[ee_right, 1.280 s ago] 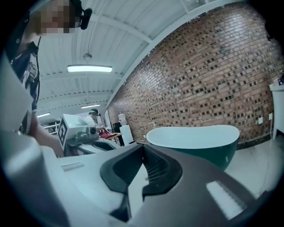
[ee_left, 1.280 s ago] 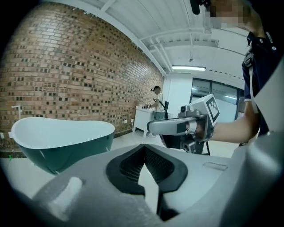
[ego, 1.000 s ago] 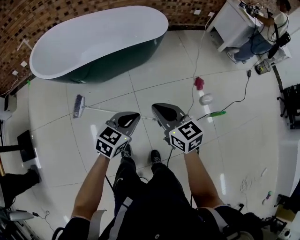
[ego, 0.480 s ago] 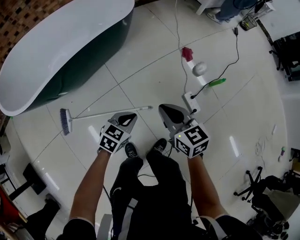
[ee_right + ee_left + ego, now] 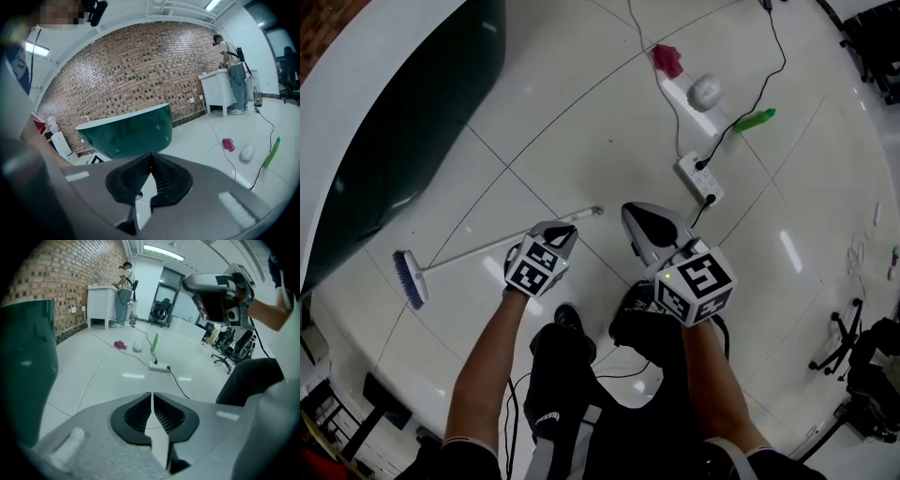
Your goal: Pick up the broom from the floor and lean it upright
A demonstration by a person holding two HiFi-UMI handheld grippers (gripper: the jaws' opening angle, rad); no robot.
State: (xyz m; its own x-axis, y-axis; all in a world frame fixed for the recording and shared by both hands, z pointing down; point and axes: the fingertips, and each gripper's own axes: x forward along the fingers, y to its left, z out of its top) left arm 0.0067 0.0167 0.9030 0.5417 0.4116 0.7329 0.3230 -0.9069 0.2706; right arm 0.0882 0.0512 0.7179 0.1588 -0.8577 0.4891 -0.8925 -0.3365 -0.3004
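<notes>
Broom [image 5: 487, 249] lies flat on tile, handle end just far of left gripper [image 5: 564, 231]. Its jaws and the right gripper [image 5: 635, 215] jaws are pressed together, empty. Risk: unless they open first, the closed tips nudge the thin handle and it skids away.

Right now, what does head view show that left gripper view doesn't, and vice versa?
Head view only: the white-handled, blue-bristled broom lying flat on the tiled floor. Left gripper view only: a person standing at a white counter. Both: the white power strip, green bottle and dark green bathtub.
</notes>
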